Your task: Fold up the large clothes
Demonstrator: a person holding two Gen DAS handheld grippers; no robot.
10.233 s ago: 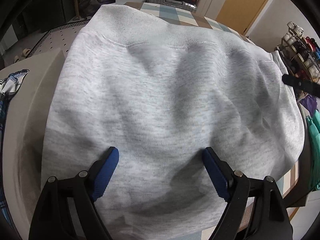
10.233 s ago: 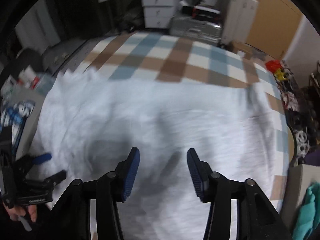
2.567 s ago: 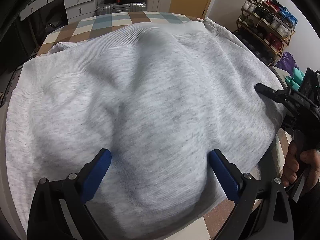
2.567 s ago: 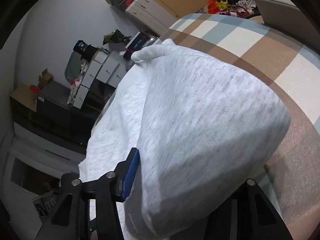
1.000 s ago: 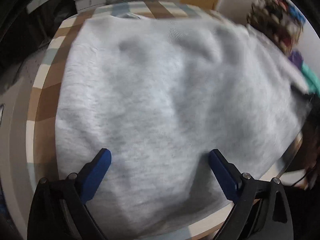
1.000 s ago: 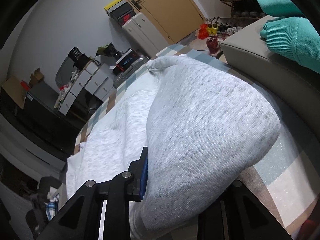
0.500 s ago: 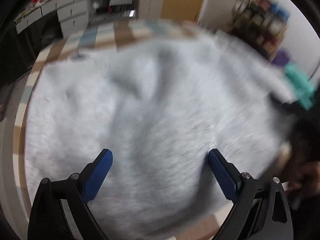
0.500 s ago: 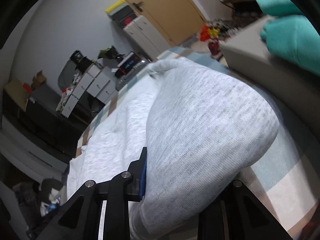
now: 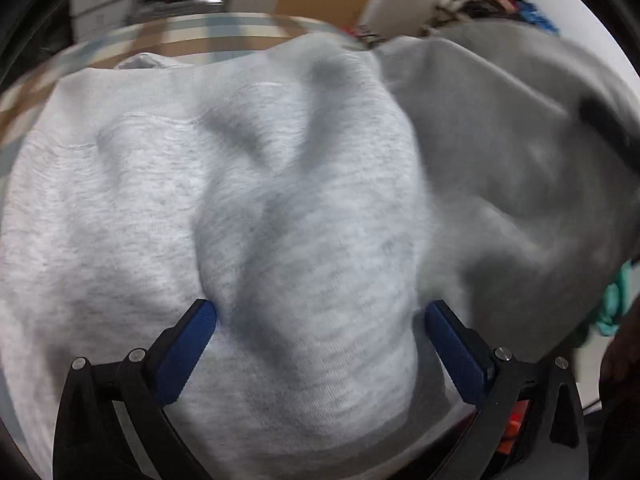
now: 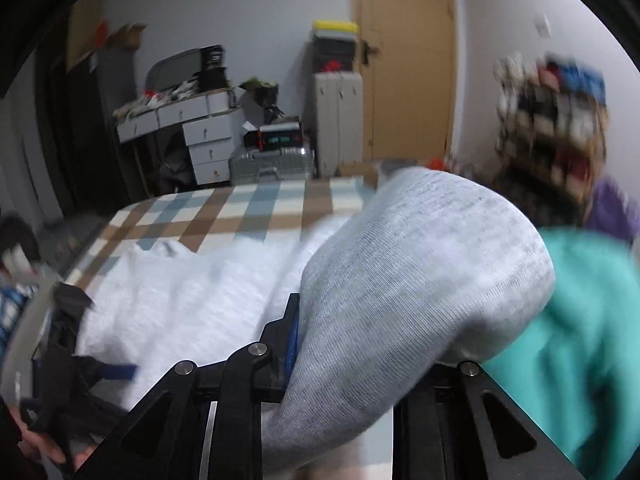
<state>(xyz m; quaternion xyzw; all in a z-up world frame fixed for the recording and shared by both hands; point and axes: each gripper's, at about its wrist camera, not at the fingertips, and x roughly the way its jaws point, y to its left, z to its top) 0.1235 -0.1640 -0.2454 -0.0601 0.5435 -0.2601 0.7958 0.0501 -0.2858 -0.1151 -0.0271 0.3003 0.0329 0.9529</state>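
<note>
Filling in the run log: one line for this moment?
left gripper: open over grey sweatshirt | right gripper: shut on sweatshirt, lifting side | checked table

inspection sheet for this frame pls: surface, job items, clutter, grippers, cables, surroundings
Surface: checked tablecloth, far part bare.
Job's things: grey sweatshirt spread on it, one side raised in a fold.
Clutter: teal garment at the right edge.
Grippers: left gripper open, fabric bunched between its fingers; right gripper shut on the sweatshirt's raised part.
Cables: nothing seen.
Surroundings: wooden door, white drawers, suitcase, blurred shoe rack.
</note>
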